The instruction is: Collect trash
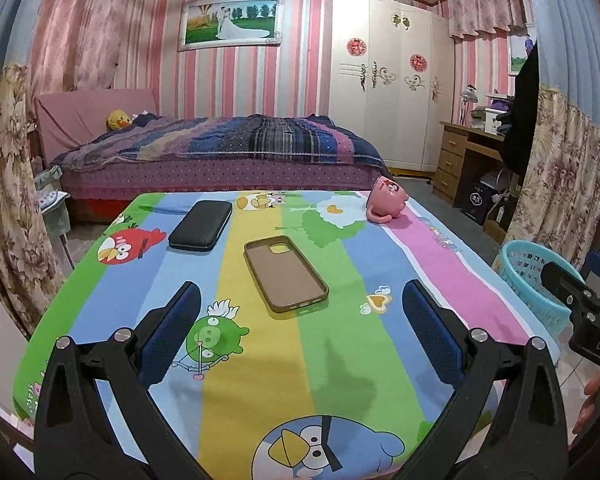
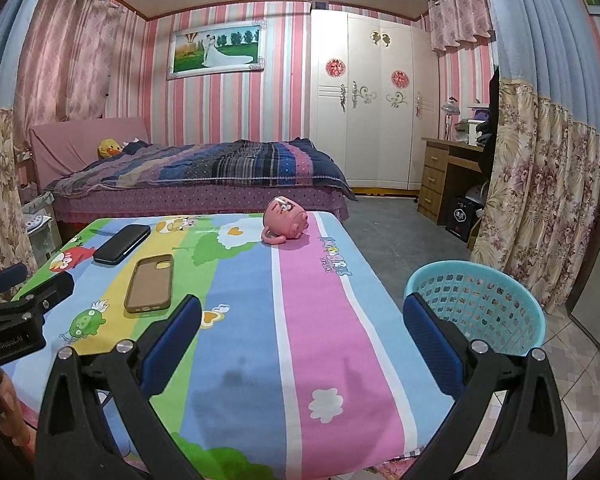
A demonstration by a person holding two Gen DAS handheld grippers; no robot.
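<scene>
My left gripper (image 1: 300, 286) hangs open over the near half of the table, nothing between its blue pads. Just ahead of it a brown phone case (image 1: 286, 274) lies flat, inside facing up. My right gripper (image 2: 302, 300) is open too, over the table's pink stripe near the right edge, holding nothing. A turquoise plastic basket (image 2: 480, 308) stands on the floor right of the table, beside the right finger. Its bottom is hidden. A pink mug (image 2: 286, 220) lies on its side at the far edge. A black pouch (image 1: 201, 225) lies at the far left.
The table (image 2: 320, 320) wears a striped cartoon cloth. Behind it are a bed (image 1: 228, 148), a white wardrobe (image 1: 388, 92) and a wooden desk (image 1: 460, 152) at the right. Floral curtains (image 2: 540, 200) hang close on both sides. The other gripper's body (image 1: 580, 308) shows at the right edge.
</scene>
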